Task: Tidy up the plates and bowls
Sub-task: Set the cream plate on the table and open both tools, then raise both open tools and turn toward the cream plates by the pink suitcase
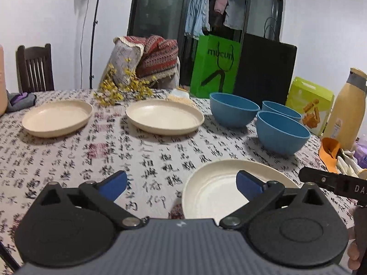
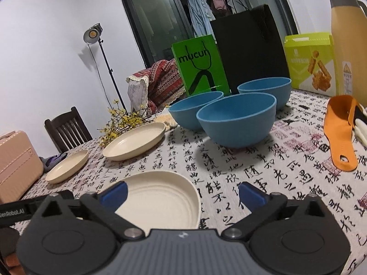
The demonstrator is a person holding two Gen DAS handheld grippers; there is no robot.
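Observation:
Three cream plates lie on the calligraphy-print tablecloth: a near plate [image 1: 218, 190] [image 2: 158, 197], a middle plate [image 1: 164, 116] [image 2: 135, 141] and a far-left plate [image 1: 57, 117] [image 2: 67, 168]. Three blue bowls stand in a cluster at the right: the nearest bowl [image 1: 282, 131] [image 2: 237, 122], a left bowl [image 1: 232, 108] [image 2: 195, 112] and a back bowl [image 1: 282, 110] [image 2: 266, 91]. My left gripper [image 1: 182, 183] is open above the cloth, its right fingertip over the near plate's edge. My right gripper [image 2: 182, 193] is open, its left fingertip over the same plate. Neither holds anything.
Behind the bowls stand a green bag [image 1: 215, 66] [image 2: 200, 64] and a black bag [image 1: 263, 68] [image 2: 250, 50]. A green box [image 2: 309, 61], a tan jug [image 2: 351, 41] and an orange tool [image 2: 341, 133] crowd the right side. Yellow flowers [image 1: 119, 89] lie at the back; a pink case [image 2: 18, 165] sits left.

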